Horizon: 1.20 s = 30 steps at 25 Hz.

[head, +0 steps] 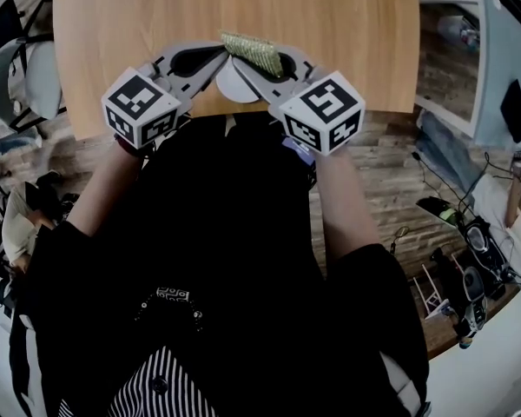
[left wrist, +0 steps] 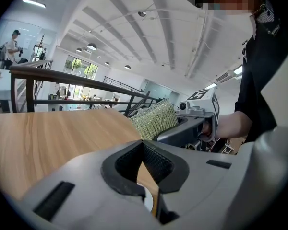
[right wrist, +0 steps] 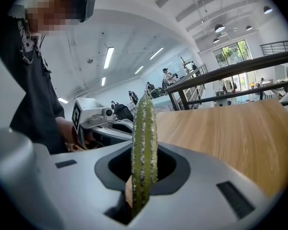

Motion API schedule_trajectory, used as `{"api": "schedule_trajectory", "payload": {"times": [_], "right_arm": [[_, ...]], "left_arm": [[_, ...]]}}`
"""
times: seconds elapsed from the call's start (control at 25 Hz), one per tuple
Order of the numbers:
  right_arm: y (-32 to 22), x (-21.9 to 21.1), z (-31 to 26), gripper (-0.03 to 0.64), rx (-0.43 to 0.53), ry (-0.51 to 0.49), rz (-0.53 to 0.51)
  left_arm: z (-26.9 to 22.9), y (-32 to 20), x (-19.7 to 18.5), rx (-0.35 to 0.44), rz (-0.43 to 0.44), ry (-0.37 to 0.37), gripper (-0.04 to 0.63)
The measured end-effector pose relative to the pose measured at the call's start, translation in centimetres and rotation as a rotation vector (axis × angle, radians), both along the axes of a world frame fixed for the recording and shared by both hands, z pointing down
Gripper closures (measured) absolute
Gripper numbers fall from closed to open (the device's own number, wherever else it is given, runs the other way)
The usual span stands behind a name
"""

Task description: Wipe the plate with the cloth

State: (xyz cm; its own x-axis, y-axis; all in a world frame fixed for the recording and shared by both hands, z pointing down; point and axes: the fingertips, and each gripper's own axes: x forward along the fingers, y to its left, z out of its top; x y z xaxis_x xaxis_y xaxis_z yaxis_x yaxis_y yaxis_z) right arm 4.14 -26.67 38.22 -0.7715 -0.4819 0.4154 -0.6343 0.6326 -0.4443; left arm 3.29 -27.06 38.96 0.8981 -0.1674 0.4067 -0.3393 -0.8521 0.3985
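My right gripper (head: 262,66) is shut on a green textured cloth (head: 253,52), which stands up edge-on between its jaws (right wrist: 144,147). Below the cloth, a white plate (head: 233,85) shows between the two grippers at the table's near edge, partly hidden by both. My left gripper (head: 219,56) has its jaws closed to a narrow wedge, with a sliver of the white plate (left wrist: 148,201) caught deep between them. In the left gripper view the cloth (left wrist: 156,120) and the right gripper (left wrist: 182,128) sit just past the jaw tips.
The wooden table (head: 156,24) stretches away ahead of both grippers. A dark railing (left wrist: 62,73) runs behind it. Chairs (head: 26,76) stand to the left; cables and gear (head: 469,268) lie on the floor at the right. My dark-clothed body fills the lower head view.
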Motion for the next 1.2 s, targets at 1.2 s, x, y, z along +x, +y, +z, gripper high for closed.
{"api": "schedule_trajectory", "payload": {"times": [1.2], "right_arm": [[2.4, 2.3, 12.2, 0.563, -0.201, 0.099, -0.067]], "left_arm": [[13.4, 3.0, 0.2, -0.128, 0.062, -0.221, 0.609]]}}
